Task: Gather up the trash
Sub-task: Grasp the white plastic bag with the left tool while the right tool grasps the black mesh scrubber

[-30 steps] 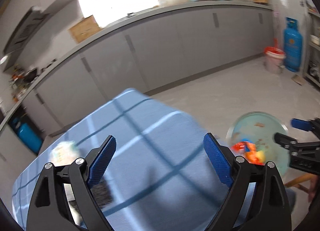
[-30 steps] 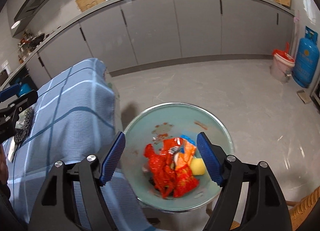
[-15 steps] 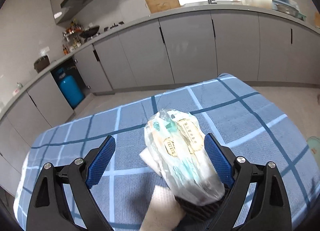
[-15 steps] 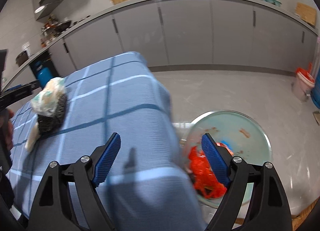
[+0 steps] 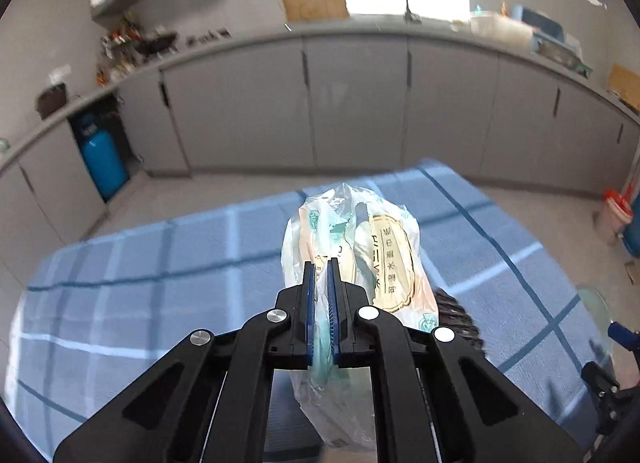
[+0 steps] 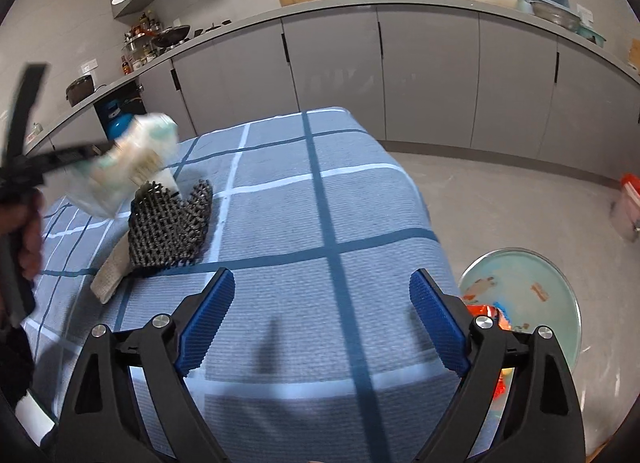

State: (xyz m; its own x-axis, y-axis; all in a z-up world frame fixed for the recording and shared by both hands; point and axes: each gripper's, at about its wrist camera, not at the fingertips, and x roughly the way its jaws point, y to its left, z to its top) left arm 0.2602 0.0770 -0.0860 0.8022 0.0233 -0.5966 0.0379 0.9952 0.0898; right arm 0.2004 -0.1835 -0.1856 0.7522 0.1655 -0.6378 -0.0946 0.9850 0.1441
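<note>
So in the left wrist view the left gripper (image 5: 322, 295) has just snapped its jaws together on a thin fold of the plastic bag (image 5: 360, 263), a crinkly printed wrapper, and the film is plainly pinched between the blue pads. The bag sits over the middle of the bench (image 5: 160, 263), which wears a blue checked cloth, and there's a dark mesh thing (image 5: 456, 315) poking out just behind it. Can't tell from here whether the bag is fully off the cloth. Over in the right wrist view the right gripper (image 6: 322, 315) has been opening and its jaws stand wide apart with nothing in them, hanging over the near right part of the bench. The bag (image 6: 128, 167) shows up blurry toward the far left side, right above the mesh thing (image 6: 168, 223) and a beige pad (image 6: 110, 275) under it. The bin (image 6: 520, 303) is down on the floor off the right edge with orange wrappers already in it. My worry: that grip is only on a sliver of slippery film, so a fast swing to the bin could let it slide out, or drag the mesh along.
</note>
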